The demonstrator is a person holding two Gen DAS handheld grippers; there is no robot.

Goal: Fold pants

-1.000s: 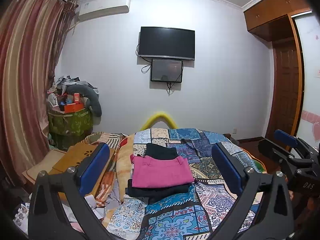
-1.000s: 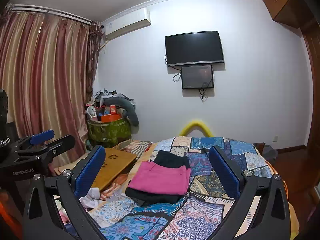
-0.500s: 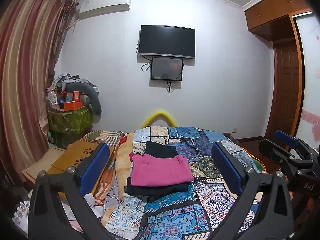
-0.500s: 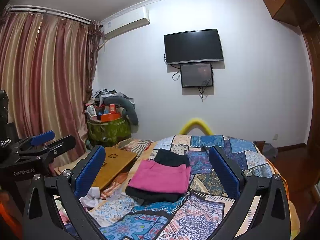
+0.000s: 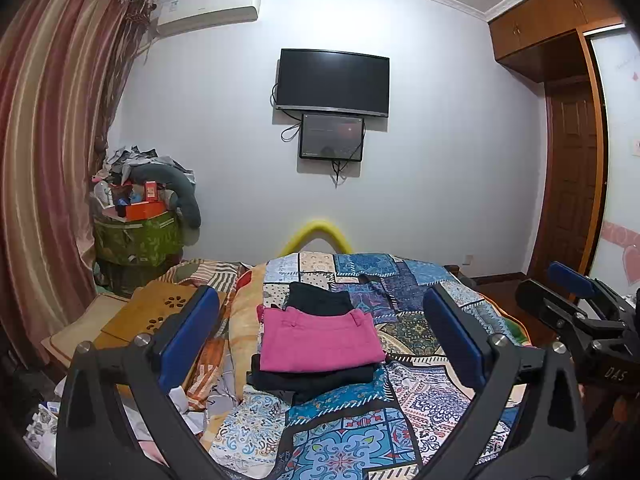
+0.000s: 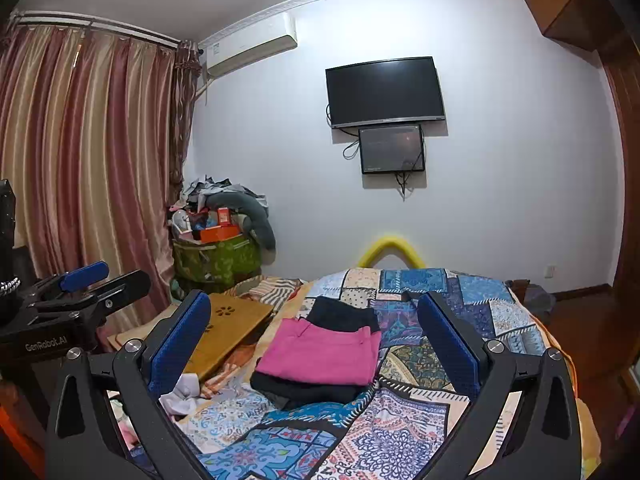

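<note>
Folded pink pants (image 5: 318,340) lie on top of folded black pants (image 5: 312,382) on the patchwork bedspread (image 5: 400,408); another folded black garment (image 5: 320,300) lies just behind. The stack also shows in the right wrist view (image 6: 320,350). My left gripper (image 5: 318,336) is open and empty, held above the bed short of the stack. My right gripper (image 6: 314,338) is open and empty, at about the same distance. The right gripper shows at the right edge of the left wrist view (image 5: 580,312); the left gripper shows at the left edge of the right wrist view (image 6: 80,292).
A wooden lap tray (image 5: 160,312) lies on the bed left of the stack. A cluttered green box (image 5: 136,236) stands by the curtain (image 5: 48,160). A TV (image 5: 334,80) hangs on the far wall. A wooden door (image 5: 572,184) is at right. Loose cloth lies at lower left (image 6: 180,394).
Both grippers have lifted and shifted very slightly; the stack sits a touch lower in the views. Nothing was taken hold of or let go.
</note>
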